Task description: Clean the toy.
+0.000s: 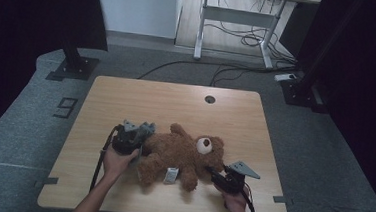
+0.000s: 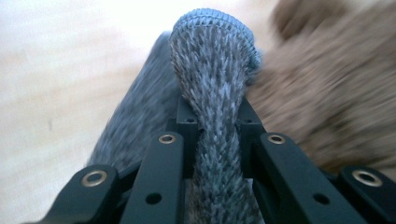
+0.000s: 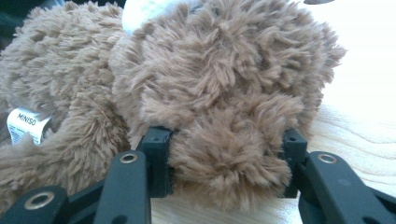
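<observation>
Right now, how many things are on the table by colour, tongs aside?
Brown: 1, the teddy bear, lying on the table
Grey: 1, the knitted cloth, clamped in the left tongs
White: 1, the label on the bear
Total: 3

Teddy bear [image 1: 182, 156] on table [image 1: 126, 101], between grippers; knitted cloth [image 2: 212, 93] in left gripper [image 1: 141, 133]; bear's ear [image 3: 229, 154] in right gripper [image 1: 216, 174].

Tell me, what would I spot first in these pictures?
A fluffy brown teddy bear lies in the middle of the wooden table. The right gripper is clamped on a furry part of the bear, and the left gripper pinches a grey knitted cloth beside it.
</observation>
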### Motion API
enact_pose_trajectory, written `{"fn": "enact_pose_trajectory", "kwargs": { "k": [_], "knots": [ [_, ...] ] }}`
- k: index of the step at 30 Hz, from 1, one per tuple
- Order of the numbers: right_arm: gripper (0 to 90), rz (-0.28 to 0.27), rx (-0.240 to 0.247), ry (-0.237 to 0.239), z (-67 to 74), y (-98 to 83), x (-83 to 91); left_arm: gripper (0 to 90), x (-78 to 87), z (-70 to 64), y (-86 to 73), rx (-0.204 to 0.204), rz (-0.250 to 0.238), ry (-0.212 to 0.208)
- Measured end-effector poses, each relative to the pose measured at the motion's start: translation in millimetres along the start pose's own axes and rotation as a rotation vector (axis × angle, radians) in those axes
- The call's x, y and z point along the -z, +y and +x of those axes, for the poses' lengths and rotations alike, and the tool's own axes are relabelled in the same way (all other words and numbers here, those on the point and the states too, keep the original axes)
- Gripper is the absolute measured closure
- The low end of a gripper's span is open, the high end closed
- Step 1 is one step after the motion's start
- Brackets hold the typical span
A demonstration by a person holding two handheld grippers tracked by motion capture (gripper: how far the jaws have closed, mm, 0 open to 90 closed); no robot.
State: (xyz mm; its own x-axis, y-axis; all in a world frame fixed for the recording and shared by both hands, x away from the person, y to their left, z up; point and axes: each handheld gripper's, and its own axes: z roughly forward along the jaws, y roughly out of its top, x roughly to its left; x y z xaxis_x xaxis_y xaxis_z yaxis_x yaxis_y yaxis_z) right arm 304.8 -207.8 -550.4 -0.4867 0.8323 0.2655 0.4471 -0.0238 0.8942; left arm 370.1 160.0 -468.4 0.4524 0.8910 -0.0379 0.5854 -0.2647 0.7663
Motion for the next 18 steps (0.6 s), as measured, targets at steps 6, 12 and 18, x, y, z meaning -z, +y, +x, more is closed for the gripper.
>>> {"fn": "enact_pose_trajectory", "kwargs": {
  "k": [6,12,18],
  "knots": [
    [52.2,-0.001,0.000,-0.003,0.1,0.1,-0.2,77.3,17.4,-45.3,41.2,-0.099,-0.076,-0.093],
    [51.8,-0.001,0.002,0.006,-1.1,0.1,0.3,77.0,-11.5,-71.7,48.2,-0.117,-0.006,-0.142],
    [42.5,0.007,0.016,0.029,-2.2,0.7,1.5,77.2,-26.1,-66.8,25.7,-0.055,-0.007,-0.176]
  ]
}}
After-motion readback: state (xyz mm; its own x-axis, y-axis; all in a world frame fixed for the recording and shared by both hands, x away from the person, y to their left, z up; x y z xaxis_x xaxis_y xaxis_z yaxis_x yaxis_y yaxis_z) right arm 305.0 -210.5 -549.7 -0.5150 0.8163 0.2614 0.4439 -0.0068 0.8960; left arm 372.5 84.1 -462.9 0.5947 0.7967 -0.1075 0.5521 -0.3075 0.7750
